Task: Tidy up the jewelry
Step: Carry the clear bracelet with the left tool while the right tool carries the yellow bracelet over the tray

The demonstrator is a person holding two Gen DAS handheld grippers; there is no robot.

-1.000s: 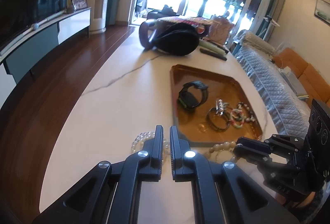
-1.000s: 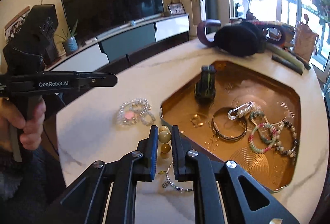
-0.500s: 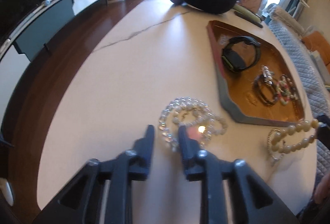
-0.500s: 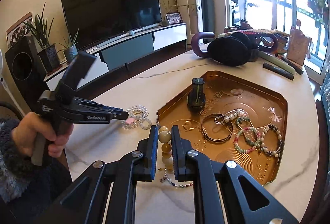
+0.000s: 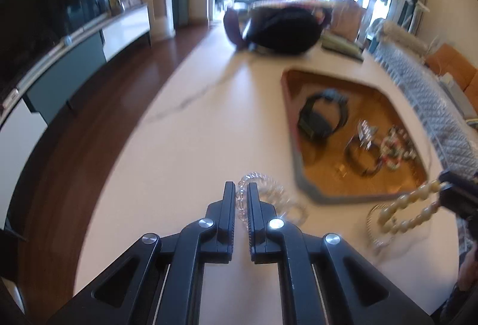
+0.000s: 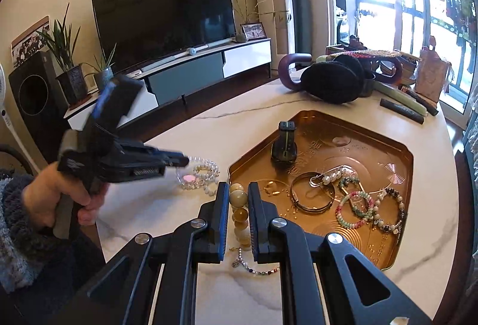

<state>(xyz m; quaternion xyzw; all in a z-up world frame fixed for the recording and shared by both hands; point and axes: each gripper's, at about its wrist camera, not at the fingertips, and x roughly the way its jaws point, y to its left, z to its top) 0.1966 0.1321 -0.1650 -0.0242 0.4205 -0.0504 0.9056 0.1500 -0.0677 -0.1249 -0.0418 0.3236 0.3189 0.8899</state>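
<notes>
Tray [image 6: 397,238] at right of frame holds watch [image 6: 283,145] behind bangle [image 6: 312,196]; clear-bead bracelet [image 6: 198,174] lies left on table [image 6: 185,130].

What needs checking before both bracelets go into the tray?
1. Right gripper shut on the cream beads: ok.
2. Left gripper shut on the clear beads: ok; strand sits between the fingers.
3. Clear beads off the table: cannot tell, view blurred.
4. Bare space in the tray: ok, far half bare beyond the watch.
5. Small chain under the right gripper free of the cream beads: cannot tell.
</notes>
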